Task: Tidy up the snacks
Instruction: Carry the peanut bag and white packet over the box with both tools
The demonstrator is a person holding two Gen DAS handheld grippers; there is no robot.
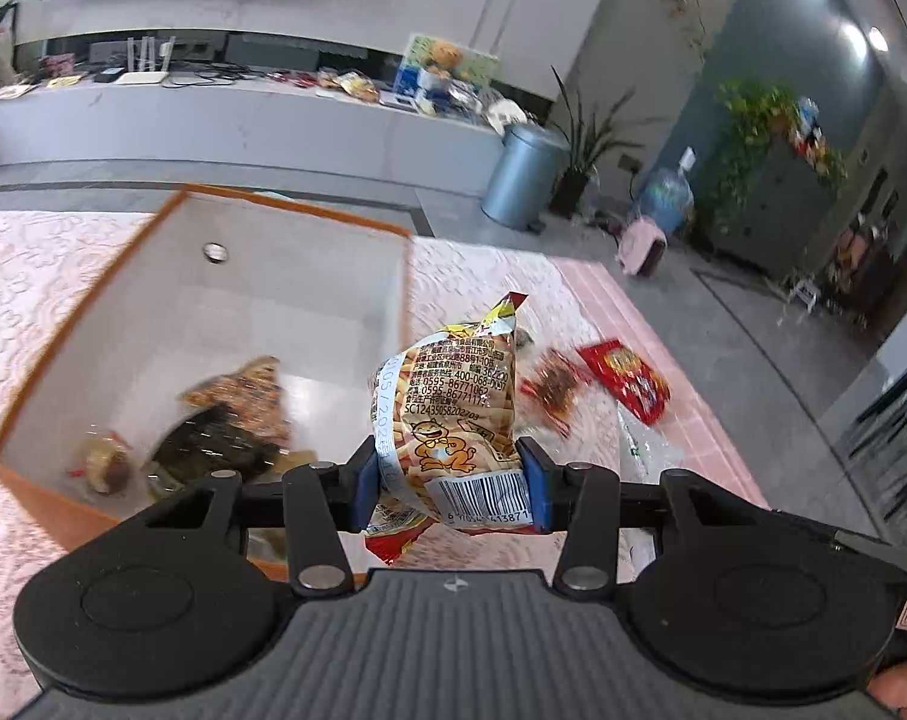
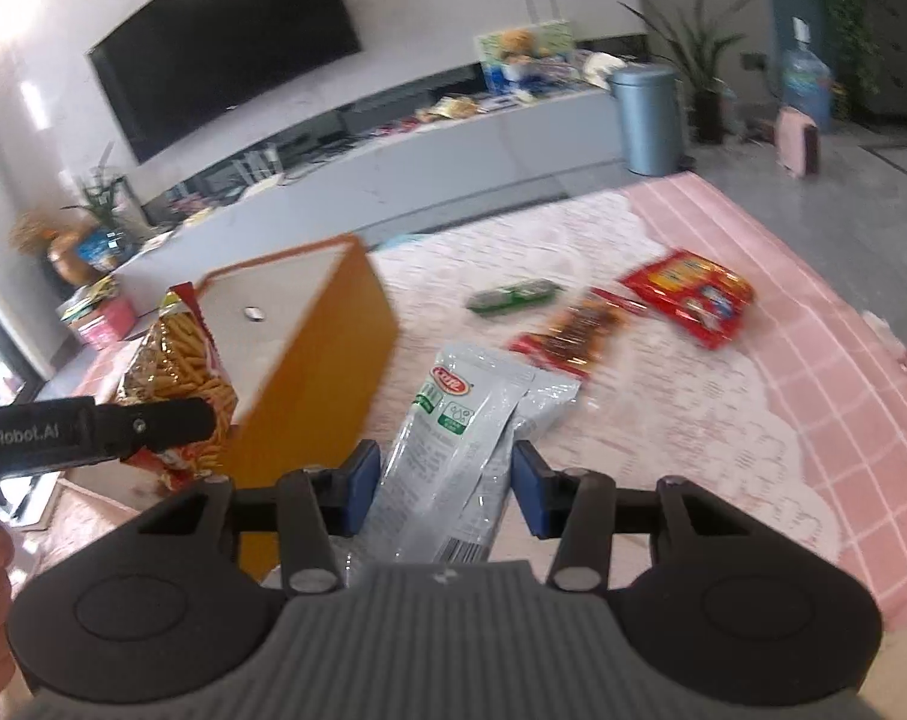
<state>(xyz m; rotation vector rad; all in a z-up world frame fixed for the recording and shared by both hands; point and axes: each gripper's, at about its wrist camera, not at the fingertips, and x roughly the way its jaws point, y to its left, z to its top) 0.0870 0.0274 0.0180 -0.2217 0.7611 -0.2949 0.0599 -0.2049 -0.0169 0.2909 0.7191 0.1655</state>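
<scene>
My left gripper (image 1: 450, 483) is shut on a yellow snack-stick bag (image 1: 453, 414) and holds it in the air by the right wall of the orange box (image 1: 51, 372). Several snack packs (image 1: 225, 420) lie inside the box. In the right wrist view the same bag (image 2: 180, 372) hangs from the left gripper beside the box (image 2: 327, 360). My right gripper (image 2: 447, 483) is open with its jaws on either side of a silver-green packet (image 2: 453, 438) lying on the cloth.
On the pink lace-covered table (image 2: 813, 408) lie a red bag (image 2: 693, 294), a red-brown sausage pack (image 2: 573, 330) and a green pack (image 2: 513, 295). A TV unit (image 2: 393, 180), grey bin (image 2: 645, 120) and plants stand beyond.
</scene>
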